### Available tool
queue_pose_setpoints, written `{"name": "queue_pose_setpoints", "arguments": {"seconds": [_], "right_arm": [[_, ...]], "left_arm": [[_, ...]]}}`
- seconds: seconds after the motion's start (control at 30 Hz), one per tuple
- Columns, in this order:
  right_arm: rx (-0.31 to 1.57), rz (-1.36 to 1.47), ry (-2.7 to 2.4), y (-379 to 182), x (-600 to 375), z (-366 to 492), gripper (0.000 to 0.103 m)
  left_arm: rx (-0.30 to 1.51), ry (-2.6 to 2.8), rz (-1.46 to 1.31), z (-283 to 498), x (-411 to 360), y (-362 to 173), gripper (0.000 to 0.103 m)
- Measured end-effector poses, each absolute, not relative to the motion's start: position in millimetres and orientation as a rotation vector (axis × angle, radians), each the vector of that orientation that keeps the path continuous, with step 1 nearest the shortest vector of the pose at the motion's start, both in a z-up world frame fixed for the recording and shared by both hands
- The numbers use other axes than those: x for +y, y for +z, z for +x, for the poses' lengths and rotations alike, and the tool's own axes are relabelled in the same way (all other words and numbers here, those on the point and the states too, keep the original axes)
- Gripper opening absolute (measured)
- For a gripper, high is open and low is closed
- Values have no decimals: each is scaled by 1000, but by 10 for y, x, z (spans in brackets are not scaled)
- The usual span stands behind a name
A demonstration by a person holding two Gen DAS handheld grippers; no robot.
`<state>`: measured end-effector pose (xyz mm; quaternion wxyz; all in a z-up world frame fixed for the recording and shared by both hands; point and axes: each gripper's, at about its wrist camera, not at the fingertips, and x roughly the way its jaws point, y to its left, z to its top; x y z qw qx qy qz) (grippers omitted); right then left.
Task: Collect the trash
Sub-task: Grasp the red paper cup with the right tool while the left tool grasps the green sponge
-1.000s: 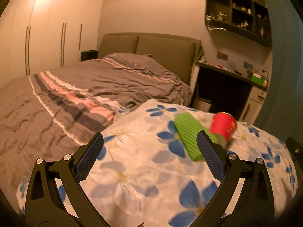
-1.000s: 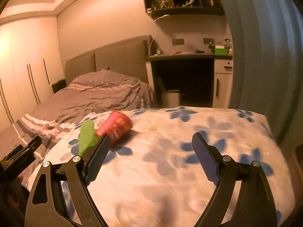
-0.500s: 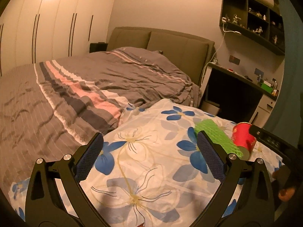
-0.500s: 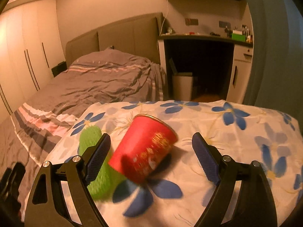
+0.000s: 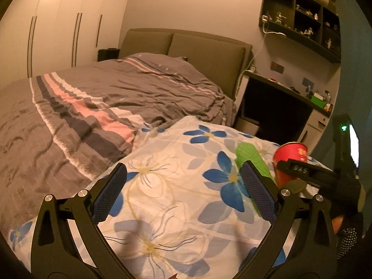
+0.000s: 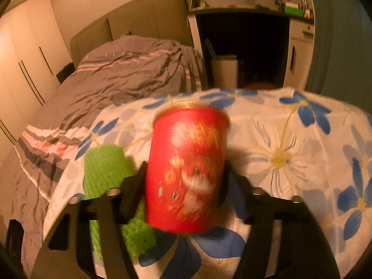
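Red printed paper, thin-walled and tapered, is what the risk turns on: the red paper cup (image 5: 290, 160) lies on its side on the white quilt with blue flowers (image 5: 186, 186), near the bed's right edge as the left wrist view shows it. In that view the left gripper (image 5: 186, 190) hangs spread wide over bare quilt with nothing between its blue pads. Just beyond its right finger lies a green ribbed foam sleeve (image 5: 250, 158), close beside the cup. One black finger of the right gripper (image 5: 300, 169) crosses the cup's side, but whether it presses cannot be told from here.

From the right wrist view the cup (image 6: 188, 167) sits between the right gripper (image 6: 183, 186) fingers, base toward the camera, and the jaws are closing on it. The picture is blurred, so firm pad contact on both sides cannot be confirmed.

Likely troubles: a hard squeeze could buckle the cup and let it slip out; a soft, yielding quilt (image 6: 290, 162) could let it roll from an uneven pinch toward the bed's edge. The green sleeve (image 6: 104, 174) lies against the left finger and might be dragged or caught. The white bin (image 6: 224, 71) under the desk stands well apart, so a weak grip could drop the cup on the way.
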<state>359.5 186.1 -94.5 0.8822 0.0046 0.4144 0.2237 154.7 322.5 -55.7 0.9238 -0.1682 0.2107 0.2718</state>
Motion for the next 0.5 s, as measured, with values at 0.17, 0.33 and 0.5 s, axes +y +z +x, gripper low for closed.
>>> {"name": "queue_pose_setpoints", "arguments": {"seconds": [0.17,0.33,0.5], "right_arm": [[847,51,472,-917,1717,3552,53],[742,84,462,-701,1363,3324,53],[582,56,448,-456,889,2895,54]], "left_arm": [[450,492,-332,1650,3101,-564,97],[503,413,-338,1873,2972,-647,97],[571,353,-327,2173,2844,-725,97]]}}
